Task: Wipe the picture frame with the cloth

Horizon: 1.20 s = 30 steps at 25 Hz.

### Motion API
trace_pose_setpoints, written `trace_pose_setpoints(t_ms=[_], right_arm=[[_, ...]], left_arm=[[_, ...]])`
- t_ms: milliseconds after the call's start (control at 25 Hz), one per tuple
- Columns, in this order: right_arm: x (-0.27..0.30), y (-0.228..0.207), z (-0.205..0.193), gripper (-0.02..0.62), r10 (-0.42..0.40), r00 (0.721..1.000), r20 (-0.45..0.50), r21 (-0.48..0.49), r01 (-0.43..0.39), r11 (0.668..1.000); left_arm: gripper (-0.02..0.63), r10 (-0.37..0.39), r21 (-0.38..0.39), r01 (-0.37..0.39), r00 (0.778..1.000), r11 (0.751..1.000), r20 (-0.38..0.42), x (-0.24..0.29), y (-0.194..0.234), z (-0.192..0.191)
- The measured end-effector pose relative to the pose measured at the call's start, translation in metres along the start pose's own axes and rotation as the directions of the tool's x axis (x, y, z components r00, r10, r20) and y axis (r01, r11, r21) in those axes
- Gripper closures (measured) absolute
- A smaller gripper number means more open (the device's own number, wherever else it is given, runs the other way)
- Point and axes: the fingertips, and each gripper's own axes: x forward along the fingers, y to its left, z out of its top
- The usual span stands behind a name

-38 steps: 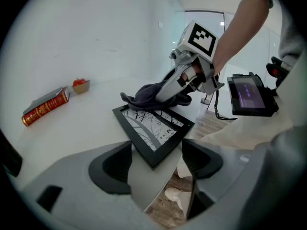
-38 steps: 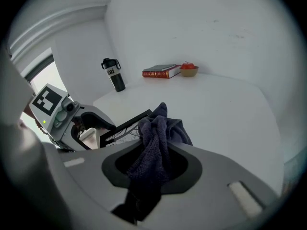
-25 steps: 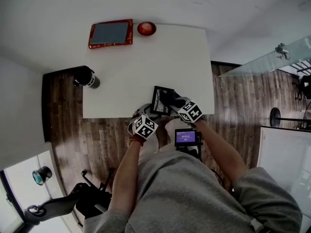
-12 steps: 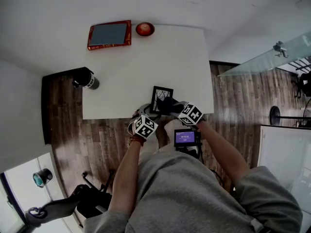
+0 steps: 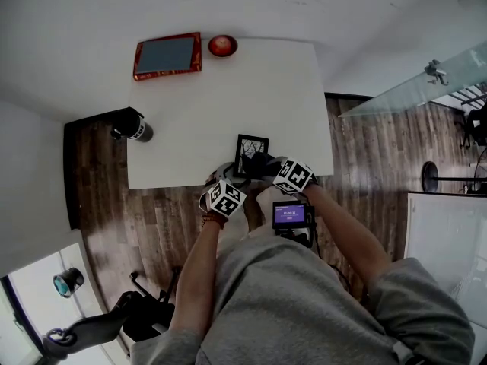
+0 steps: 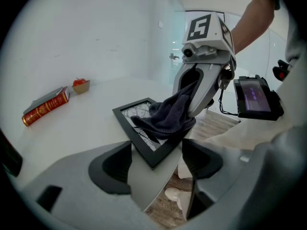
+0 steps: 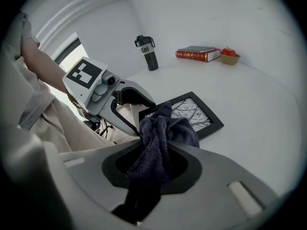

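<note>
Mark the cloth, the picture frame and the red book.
Dark blue terry cloth (image 7: 165,133): right gripper view, bunched middle.
Black picture frame (image 7: 191,110): right gripper view, glass pane.
Red hardcover book (image 6: 45,107): left gripper view, spine.

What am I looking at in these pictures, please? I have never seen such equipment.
A person at a white table holds a two-finger gripper in each hand; there is no robot. The head view comes from a camera on the person's head, looking down. The other two views come from cameras riding on the grippers. The right gripper has its fingers closed on a dark cloth, which rests on a black picture frame. The left gripper is open, its fingers apart near the frame's corner. Farther away lie a red book and a small bowl holding something red.
</note>
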Motion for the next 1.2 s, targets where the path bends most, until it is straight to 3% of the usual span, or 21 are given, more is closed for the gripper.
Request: trace_pose_setpoints(t_ms=[280,560,960,1080,1200], right_arm=[[0.018,0.014,0.013,0.506,0.025,0.999,-0.028,-0.048,-0.026,0.999],[0.025,0.012,0.020,0.508,0.106,0.992,-0.066,0.054,-0.102,0.993],[0.028,0.017,0.028,0.505,0.079,0.993,-0.086,-0.037,-0.083,0.996],[0.014,0.024,0.039,0.503,0.106,0.994,-0.011,-0.052,-0.106,0.993],[-0.014,0.025,0.066,0.502,0.113,0.988,0.110,-0.079,-0.105,0.991]], left_arm=[[0.273,-0.002,-0.002,0.002,1.000,1.000,-0.001,0.000,-0.001,0.001],[0.273,0.000,0.001,0.000,1.000,1.000,0.000,0.000,-0.001,0.001],[0.275,-0.004,-0.004,0.004,1.000,1.000,-0.002,0.001,0.000,-0.001],[0.263,-0.083,-0.031,0.083,0.997,0.996,0.009,-0.002,-0.007,0.000],[0.233,-0.189,-0.103,0.191,0.981,0.976,0.034,-0.017,-0.009,0.004]])
